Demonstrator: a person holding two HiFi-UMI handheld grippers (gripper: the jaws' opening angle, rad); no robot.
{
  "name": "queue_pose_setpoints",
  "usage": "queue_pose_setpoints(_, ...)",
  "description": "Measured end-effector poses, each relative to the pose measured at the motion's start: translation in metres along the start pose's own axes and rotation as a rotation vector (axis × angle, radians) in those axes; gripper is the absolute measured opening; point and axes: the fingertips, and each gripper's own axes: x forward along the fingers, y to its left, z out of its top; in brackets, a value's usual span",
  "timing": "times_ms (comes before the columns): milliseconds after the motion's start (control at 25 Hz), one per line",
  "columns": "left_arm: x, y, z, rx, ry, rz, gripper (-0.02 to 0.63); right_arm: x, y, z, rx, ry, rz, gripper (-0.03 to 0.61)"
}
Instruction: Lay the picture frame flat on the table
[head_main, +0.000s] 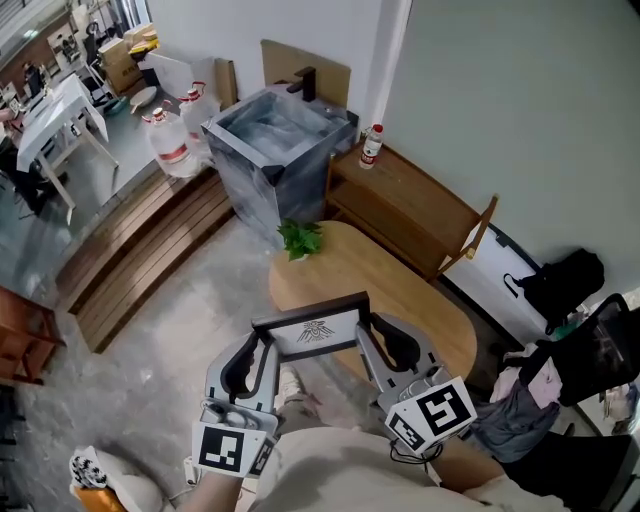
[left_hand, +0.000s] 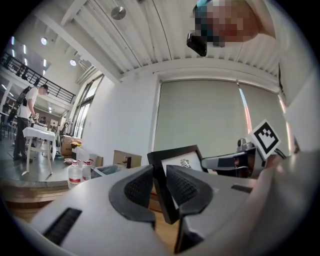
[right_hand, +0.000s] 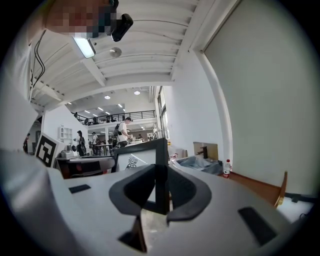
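The left gripper (left_hand: 159, 187) and the right gripper (right_hand: 161, 192) each clamped a side edge of the black rectangular picture frame (head_main: 312, 330), held up over the near end of the oval wooden table (head_main: 400, 290). Such thin edge grips might let it swivel, slip and clip the rim.

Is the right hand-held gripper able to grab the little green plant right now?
Probably not: the right hand-held gripper is shut on the picture frame, and the plant sits past it at the far end of the table.
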Motion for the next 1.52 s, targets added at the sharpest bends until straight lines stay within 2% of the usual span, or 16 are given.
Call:
queue_pose_setpoints(440,0.057,0.106,0.025,0.008,0.003,-0.062,0.078,0.116,0.001,0.030,0.005,-0.013,-0.071,0.057)
queue_pose_setpoints(600,0.071,0.122,0.024,-0.004,0.014,-0.096,0.078,0.136,-0.003,0.030,0.015,-0.006,-0.101,0.057)
queue_pose_setpoints(960,0.109,0.127,0.009,-0.024,0.076,-0.075,0.077,0.149,-0.032,0.015,0.056,0.049,-0.094,0.057)
queue_pose_setpoints(1240,0.152,0.121,-0.026,-0.059,0.146,-0.051,0.077,0.166,-0.077,-0.017,0.138,0.115,-0.091,0.057)
queue_pose_setpoints(1400,0.184,0.125,-0.060,-0.108,0.206,-0.046,0.078,0.186,-0.106,-0.042,0.157,0.173,-0.098,0.058)
queue_pose_setpoints(1520,0.205,0.130,-0.089,-0.097,0.254,-0.053,0.078,0.201,-0.125,-0.067,0.177,0.224,-0.090,0.058)
